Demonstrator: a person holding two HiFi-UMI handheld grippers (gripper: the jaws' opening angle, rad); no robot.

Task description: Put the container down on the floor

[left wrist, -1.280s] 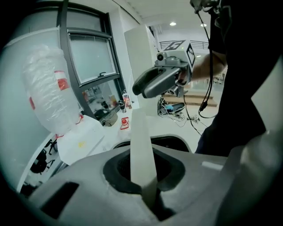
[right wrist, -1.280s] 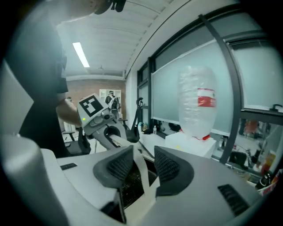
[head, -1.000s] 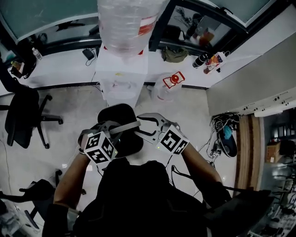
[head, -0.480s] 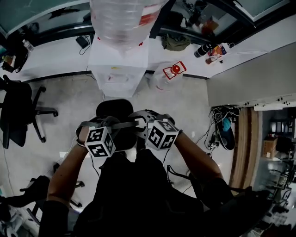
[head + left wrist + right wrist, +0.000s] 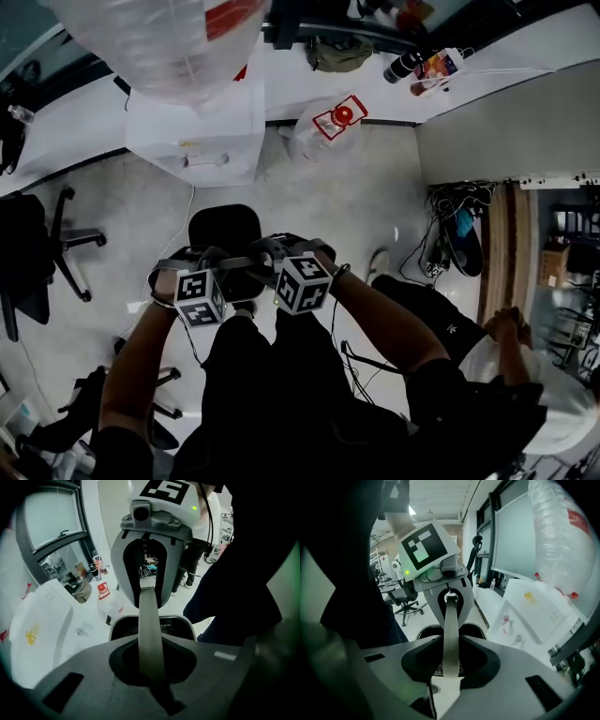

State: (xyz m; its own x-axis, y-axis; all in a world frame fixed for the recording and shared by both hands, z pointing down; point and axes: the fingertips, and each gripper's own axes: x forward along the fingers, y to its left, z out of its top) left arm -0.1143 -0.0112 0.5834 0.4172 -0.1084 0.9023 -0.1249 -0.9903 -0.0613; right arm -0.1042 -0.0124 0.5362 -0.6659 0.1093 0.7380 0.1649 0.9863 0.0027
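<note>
Black bin [image 5: 223, 228] hangs low over the floor [image 5: 375, 206], just in front of the white water cooler [image 5: 202, 141]. Can't tell if it touches down. L gripper [image 5: 157, 686] fingers are pressed tight on the bin's grey handle [image 5: 149, 634]. R gripper [image 5: 445, 681] fingers have just been closing w/ the handle between them. A gap shows, so no pinch yet.

Seen from above, with the black container [image 5: 223, 230] at the clock's centre: a water dispenser [image 5: 202, 141] blocks 11 to 12 o'clock. A water jug [image 5: 323, 127] lies at 1, tangled cables [image 5: 441, 253] at 3, an office chair [image 5: 37, 262] at 9. Bare floor [image 5: 375, 206] lies open toward 2.
</note>
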